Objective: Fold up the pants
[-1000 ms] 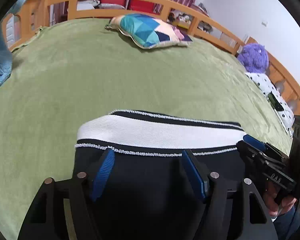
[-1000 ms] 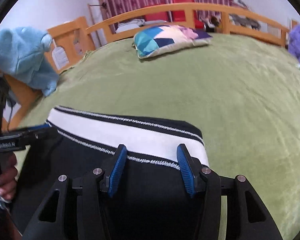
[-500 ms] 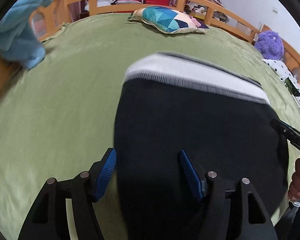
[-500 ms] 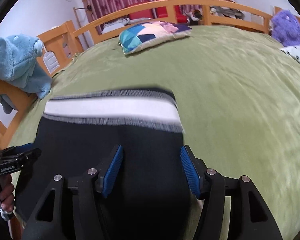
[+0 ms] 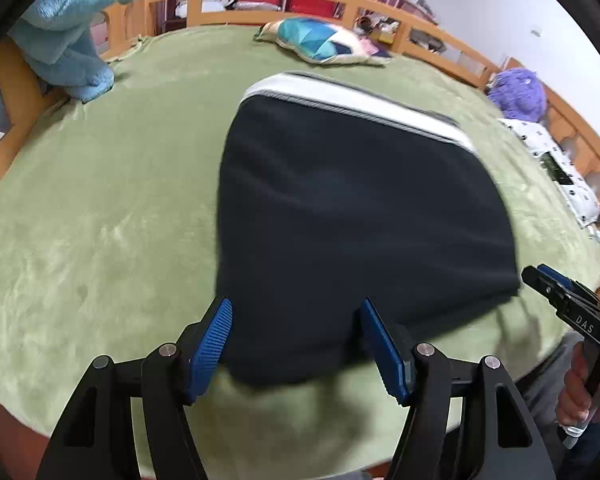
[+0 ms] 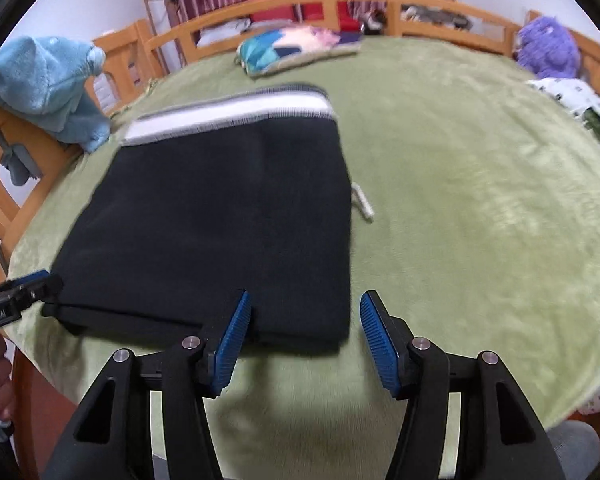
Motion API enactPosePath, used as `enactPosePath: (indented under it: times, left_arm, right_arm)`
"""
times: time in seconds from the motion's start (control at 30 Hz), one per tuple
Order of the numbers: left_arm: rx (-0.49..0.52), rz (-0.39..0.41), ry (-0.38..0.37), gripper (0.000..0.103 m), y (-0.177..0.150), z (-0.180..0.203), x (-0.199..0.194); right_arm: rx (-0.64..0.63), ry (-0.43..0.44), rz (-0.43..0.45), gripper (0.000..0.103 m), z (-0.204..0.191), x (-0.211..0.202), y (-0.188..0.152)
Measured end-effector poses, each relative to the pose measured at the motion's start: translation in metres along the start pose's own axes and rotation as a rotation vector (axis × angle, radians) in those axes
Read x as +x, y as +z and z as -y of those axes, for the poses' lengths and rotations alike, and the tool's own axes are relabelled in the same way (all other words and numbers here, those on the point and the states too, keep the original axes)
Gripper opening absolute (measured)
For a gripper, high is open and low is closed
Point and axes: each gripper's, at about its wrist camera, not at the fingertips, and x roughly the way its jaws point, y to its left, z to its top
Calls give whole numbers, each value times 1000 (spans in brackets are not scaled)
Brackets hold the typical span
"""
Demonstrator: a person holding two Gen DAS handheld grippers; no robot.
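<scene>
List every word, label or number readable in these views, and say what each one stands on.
"DAS": white letters on the right tool's black body, in the left wrist view.
White lettering on the left tool's body, in the right wrist view: too blurred to read.
Nothing readable on the pants or the pillow.

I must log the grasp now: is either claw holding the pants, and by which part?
Nothing is held. The left claw and the right claw are open, above the near edge of the folded pants.

"DAS" on right gripper (image 5: 556, 286)
</scene>
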Motion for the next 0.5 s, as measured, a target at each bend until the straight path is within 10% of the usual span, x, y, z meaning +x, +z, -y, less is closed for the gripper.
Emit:
enactPosePath:
  times: [0.5]
  left_arm:
    - [46,212,41,92,10,49,-118]
  right_arm:
    - [19,-72,169,92,-15,-124,19]
